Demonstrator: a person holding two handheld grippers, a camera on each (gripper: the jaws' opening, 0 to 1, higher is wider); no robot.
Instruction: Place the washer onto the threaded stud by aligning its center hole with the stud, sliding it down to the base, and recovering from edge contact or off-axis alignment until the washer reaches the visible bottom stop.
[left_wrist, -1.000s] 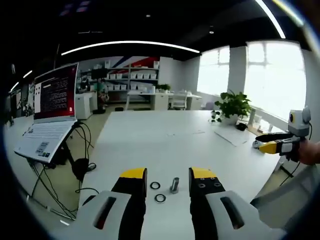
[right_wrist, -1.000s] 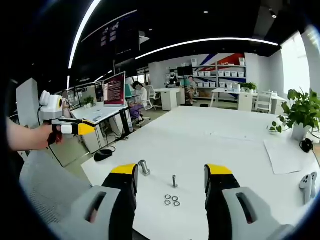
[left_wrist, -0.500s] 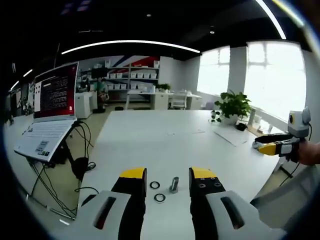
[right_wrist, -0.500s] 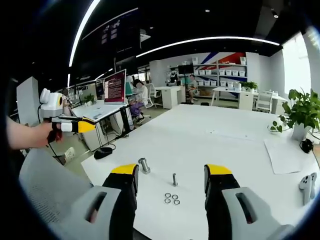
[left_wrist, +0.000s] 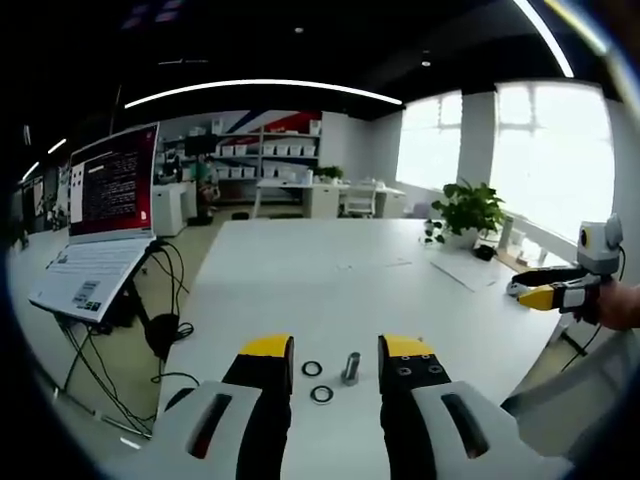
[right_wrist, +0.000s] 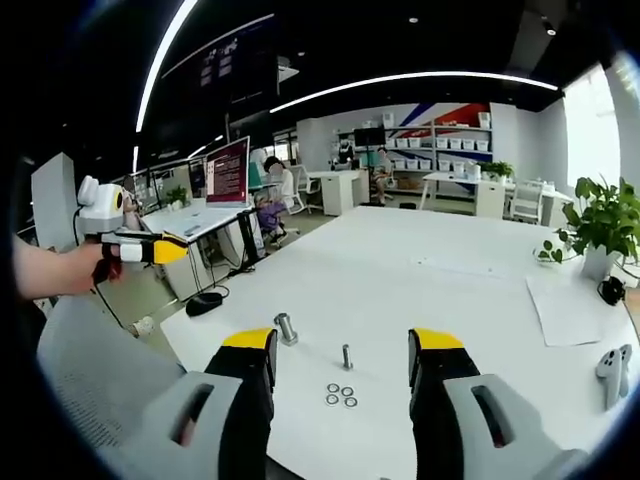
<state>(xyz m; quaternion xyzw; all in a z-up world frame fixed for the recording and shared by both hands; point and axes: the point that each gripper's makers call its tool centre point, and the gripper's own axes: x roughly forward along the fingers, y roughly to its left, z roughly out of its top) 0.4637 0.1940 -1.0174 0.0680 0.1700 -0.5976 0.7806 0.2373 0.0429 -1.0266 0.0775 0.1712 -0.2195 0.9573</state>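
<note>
In the left gripper view my left gripper (left_wrist: 336, 350) is open over the white table (left_wrist: 300, 270). Beyond its yellow tips stand a short metal stud (left_wrist: 350, 368) and two dark washers (left_wrist: 312, 368), (left_wrist: 321, 394), all untouched. My right gripper (right_wrist: 342, 340) is open too, with nothing in it. Past it a thin threaded stud (right_wrist: 347, 356) stands upright, with a thicker bolt (right_wrist: 286, 328) to its left and three small washers (right_wrist: 341, 396) lying flat in front. Each gripper also appears in the other's view, held by a hand: right gripper (left_wrist: 550, 293), left gripper (right_wrist: 150, 248).
A laptop on a stand (left_wrist: 95, 220) with hanging cables (left_wrist: 160, 330) sits off the table's left side. Papers (right_wrist: 570, 310), a potted plant (right_wrist: 600, 225) and a small grey device (right_wrist: 612, 372) occupy the table's right side. Desks and shelves stand far behind.
The right gripper view has drifted slightly. The studs, washers and both grippers keep their places and states.
</note>
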